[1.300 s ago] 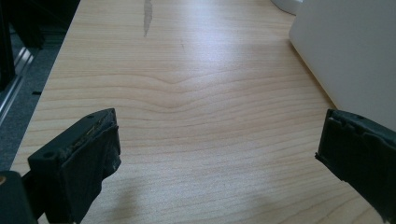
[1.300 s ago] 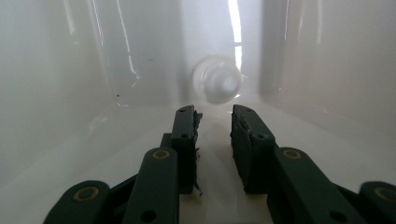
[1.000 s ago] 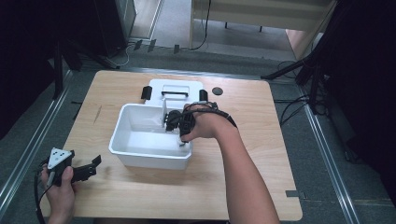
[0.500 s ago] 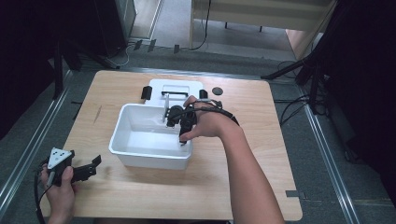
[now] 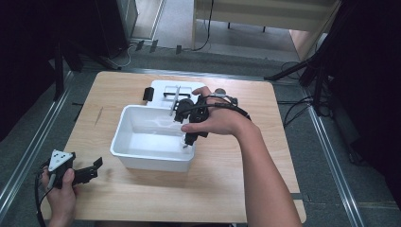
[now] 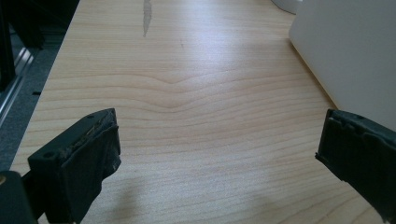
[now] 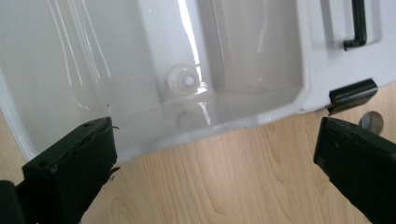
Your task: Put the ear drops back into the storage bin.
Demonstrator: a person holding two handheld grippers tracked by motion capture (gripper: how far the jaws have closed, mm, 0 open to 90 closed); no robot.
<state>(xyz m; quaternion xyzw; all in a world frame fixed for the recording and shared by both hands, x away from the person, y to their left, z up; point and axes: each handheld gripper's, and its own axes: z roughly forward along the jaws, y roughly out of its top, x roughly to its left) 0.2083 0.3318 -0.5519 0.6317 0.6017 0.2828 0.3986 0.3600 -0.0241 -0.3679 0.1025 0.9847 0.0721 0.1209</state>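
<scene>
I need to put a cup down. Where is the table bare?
Bare wood lies left of the white tub, and along the near edge between the left hand-held gripper and the forearm. Behind the tub it is crowded: the lid and the right hand-held gripper.

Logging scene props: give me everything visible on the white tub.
The white tub is a rectangular, glossy, plastic-looking bin with rounded corners and a flared rim, standing upright and open near the middle of the wooden table. A small round white plug-like fitting sits in its floor; otherwise it looks empty. A white lid with black latches lies just behind it. The right gripper, jaws open, hangs over its right rim; contact can't be told.
</scene>
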